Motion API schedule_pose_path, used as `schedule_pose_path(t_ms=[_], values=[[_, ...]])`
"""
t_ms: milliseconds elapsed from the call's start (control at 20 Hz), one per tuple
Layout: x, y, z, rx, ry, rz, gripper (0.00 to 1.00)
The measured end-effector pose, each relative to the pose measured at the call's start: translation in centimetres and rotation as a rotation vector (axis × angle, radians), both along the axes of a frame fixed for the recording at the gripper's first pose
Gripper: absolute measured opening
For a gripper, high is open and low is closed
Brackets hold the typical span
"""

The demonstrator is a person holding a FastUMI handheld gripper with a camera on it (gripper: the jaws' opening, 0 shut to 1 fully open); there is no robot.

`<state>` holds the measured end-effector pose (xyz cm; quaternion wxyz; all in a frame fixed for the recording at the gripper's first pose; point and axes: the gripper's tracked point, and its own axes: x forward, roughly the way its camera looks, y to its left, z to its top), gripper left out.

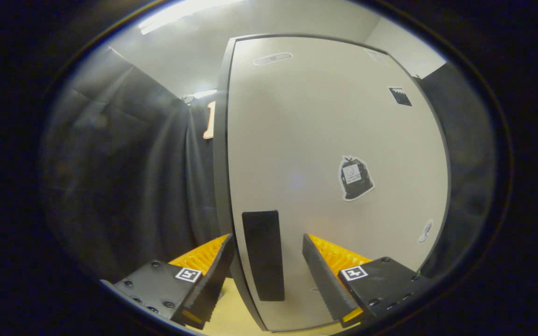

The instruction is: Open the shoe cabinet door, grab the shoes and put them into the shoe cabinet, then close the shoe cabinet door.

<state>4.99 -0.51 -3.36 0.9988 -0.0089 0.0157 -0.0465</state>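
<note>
1. Black cloth hangs along the left of the booth, with a pale ceiling and a bright strip light above.
2. Close in front stands the door (334,140) of the shoe cabinet, a pale flat panel with a dark edge down its left side. Whether it is fully closed or slightly ajar I cannot tell.
3. A dark upright handle (263,254) sits low on the door, near that left edge. A few stickers (355,177) dot the panel further right.
4. The gripper (265,261) has its jaws spread wide. The handle lies between them and nothing is clamped; the left finger reaches past the door's edge, the right one is over the panel.
5. Pale wood, perhaps a desk (224,317) or floor, shows below between the fingers.
6. The door looks stiff and smooth, likely light on its hinges. The flat face offers no purchase, so the handle or the left edge is the place to take hold, then swing it steadily.
7. Judging by this, the opening step is in hand.
</note>
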Motion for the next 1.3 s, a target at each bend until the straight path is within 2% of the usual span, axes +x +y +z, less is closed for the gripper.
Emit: schedule_pose_path(t_ms=[100,200,300,450,600,800,1100,1300], values=[[0.1,-0.3,0.0,-0.006,-0.001,-0.019,0.76],[0.1,-0.2,0.0,-0.013,0.004,-0.022,0.63],[0.2,0.8,-0.1,-0.009,0.004,0.016,0.51],[0.0,0.8,-0.2,-0.001,0.014,-0.005,0.32],[0.1,0.8,-0.4,-0.001,0.016,-0.014,0.25],[-1.3,0.7,0.1,-0.02,0.013,-0.019,0.17],[-3.8,0.5,0.4,-0.013,0.023,0.01,0.17],[-5.9,0.3,0.9,-0.011,0.033,0.062,0.17]])
